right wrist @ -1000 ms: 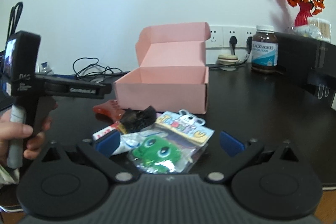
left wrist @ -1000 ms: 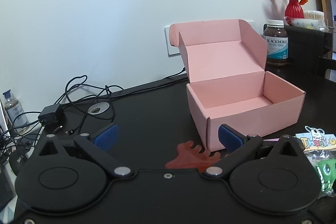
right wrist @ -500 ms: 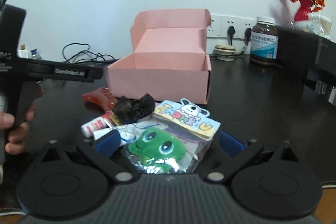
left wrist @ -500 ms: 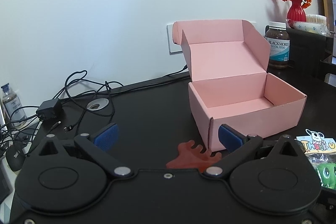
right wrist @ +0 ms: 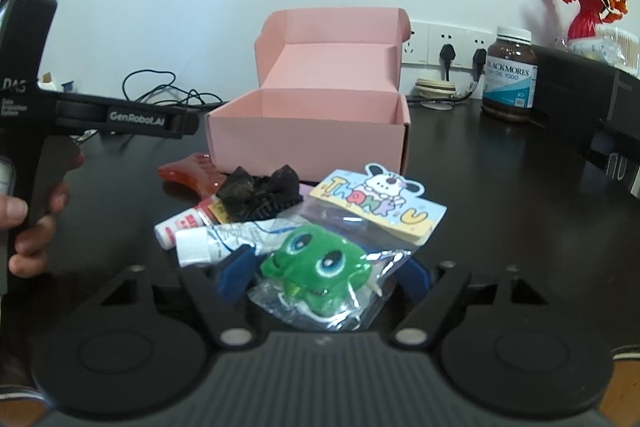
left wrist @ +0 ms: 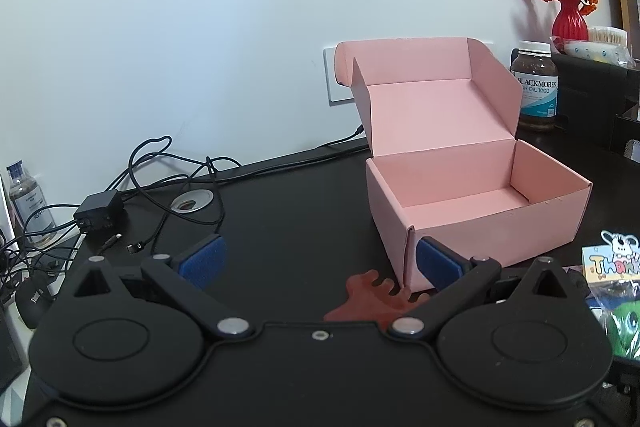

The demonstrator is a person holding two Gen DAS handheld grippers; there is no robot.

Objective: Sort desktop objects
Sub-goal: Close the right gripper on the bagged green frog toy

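Picking is the step in hand: left hand-held gripper (left wrist: 316,259) waits apart on the left, right hand-held gripper (right wrist: 326,277) closing around the bagged green frog toy (right wrist: 320,267) near the pink box (right wrist: 308,135); next, lift it in.

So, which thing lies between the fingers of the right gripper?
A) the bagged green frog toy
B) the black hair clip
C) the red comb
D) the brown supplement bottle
A: in the right wrist view the bagged green frog toy sits between the closing blue fingers of the right gripper.
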